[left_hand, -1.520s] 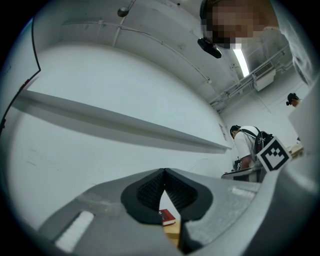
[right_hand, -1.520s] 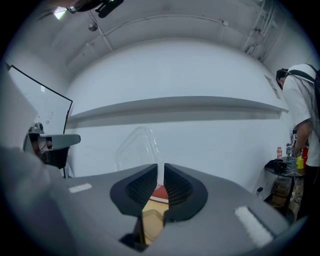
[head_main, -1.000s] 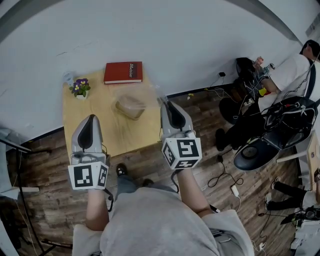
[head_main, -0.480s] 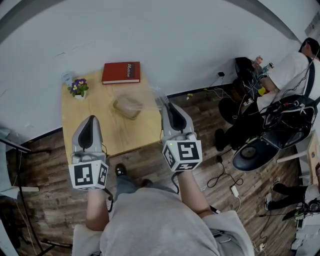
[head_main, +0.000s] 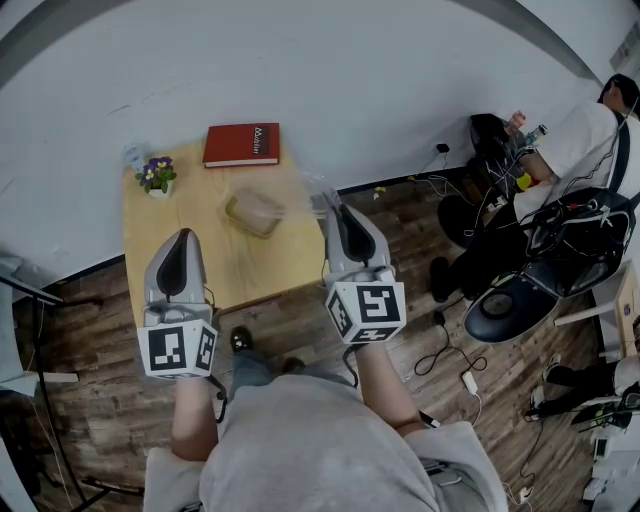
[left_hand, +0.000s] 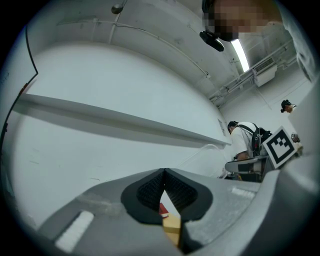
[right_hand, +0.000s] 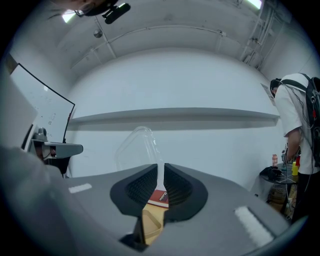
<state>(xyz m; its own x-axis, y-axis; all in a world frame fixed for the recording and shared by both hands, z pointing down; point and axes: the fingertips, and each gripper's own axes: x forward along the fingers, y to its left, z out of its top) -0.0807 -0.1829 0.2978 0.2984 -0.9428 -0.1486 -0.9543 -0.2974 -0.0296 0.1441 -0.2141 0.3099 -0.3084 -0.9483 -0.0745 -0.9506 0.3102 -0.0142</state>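
Jaws of our left gripper (left_hand: 164, 172) meet at the tips with nothing between them, and it hangs above the near left corner of the small light wooden table (head_main: 205, 265). At the table's far left corner we see a small pot of purple flowers (head_main: 155, 175). A flat red hardcover book (head_main: 242, 144) lies against the far edge, just right of the flowers. Near the middle of the table sits a clear plastic food tub (head_main: 253, 212), apart from the book. Our right gripper (right_hand: 161, 167) is above the table's right edge, its jaws clamped on the rim of a thin clear plastic lid (right_hand: 135, 147), which stands upright above them. The lid is off the table, to the right of the tub.
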